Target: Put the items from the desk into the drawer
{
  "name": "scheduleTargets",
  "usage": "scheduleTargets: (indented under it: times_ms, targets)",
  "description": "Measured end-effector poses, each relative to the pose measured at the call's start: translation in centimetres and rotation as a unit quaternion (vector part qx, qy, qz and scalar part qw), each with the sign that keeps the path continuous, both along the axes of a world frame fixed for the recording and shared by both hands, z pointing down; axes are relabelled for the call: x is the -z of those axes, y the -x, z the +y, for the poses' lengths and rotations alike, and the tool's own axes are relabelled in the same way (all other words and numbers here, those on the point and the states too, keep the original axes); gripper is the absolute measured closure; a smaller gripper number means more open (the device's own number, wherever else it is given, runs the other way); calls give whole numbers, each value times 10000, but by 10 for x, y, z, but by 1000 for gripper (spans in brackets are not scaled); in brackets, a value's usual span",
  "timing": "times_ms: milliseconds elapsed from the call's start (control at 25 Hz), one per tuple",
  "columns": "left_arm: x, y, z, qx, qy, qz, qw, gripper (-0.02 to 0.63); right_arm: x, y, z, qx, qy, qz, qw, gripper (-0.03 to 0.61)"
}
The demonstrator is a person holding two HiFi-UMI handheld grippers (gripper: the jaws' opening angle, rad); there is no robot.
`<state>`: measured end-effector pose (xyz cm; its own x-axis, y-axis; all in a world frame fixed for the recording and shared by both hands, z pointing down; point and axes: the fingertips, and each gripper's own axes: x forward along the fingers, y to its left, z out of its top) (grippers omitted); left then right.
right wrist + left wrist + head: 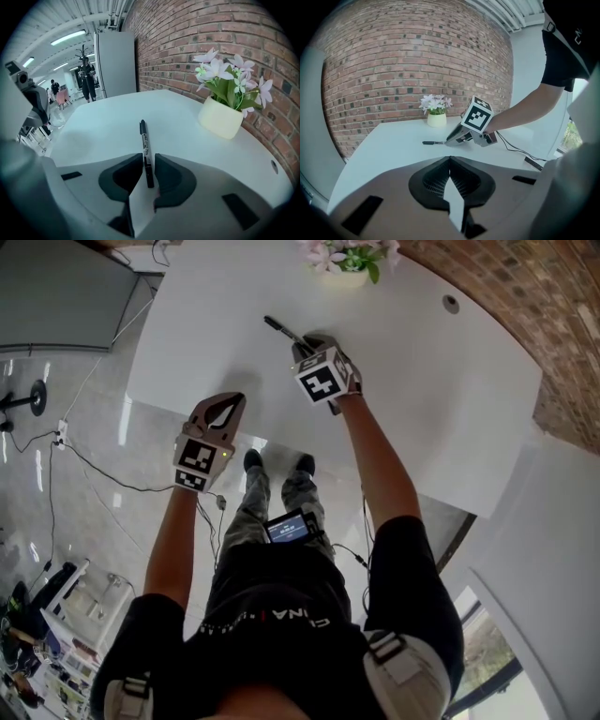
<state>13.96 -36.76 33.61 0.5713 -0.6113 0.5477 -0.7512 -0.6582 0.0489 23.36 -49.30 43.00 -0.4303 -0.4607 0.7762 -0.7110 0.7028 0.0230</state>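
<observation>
A black pen [145,147] points away along the white desk [108,122], its rear end between the jaws of my right gripper [148,157], which is shut on it. In the head view the pen [280,330] sticks out beyond the right gripper [304,343] toward the far left. The left gripper view shows the pen [433,142] level and close to the desktop, in the right gripper [454,138]. My left gripper [233,399] hovers at the desk's near edge, jaws [450,158] shut on nothing.
A cream pot of pale flowers [345,268] stands at the desk's far edge, near the brick wall [201,42]. A cable hole [451,304] lies at the far right. Cables [519,151] trail off the desk's right side. A grey cabinet [115,63] stands beyond the desk.
</observation>
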Motion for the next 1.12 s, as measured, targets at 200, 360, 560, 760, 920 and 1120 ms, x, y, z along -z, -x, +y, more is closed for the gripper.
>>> scheduleTargets:
  times_ms: [200, 360, 560, 760, 920, 1120]
  targets:
    - [3, 2, -1, 21, 5, 7, 10000, 601, 1, 4, 3, -17, 166, -30, 9999, 523]
    - [5, -1, -1, 24, -6, 41, 10000, 601, -1, 4, 4, -162, 212, 2, 9996, 531]
    - [10, -2, 1, 30, -50, 78, 10000, 601, -1, 1, 6, -408, 318, -55, 9986, 532]
    - [11, 2, 5, 33, -101, 20, 9999, 601, 8, 1, 23, -382, 195, -42, 9991, 532]
    - [25, 1, 13, 8, -229, 2, 9997, 601, 28, -3, 44, -551, 150, -184, 9982, 532]
    - [53, -5, 20, -121, -512, -4, 9986, 601, 70, -10, 74, -819, 113, -411, 9957, 532]
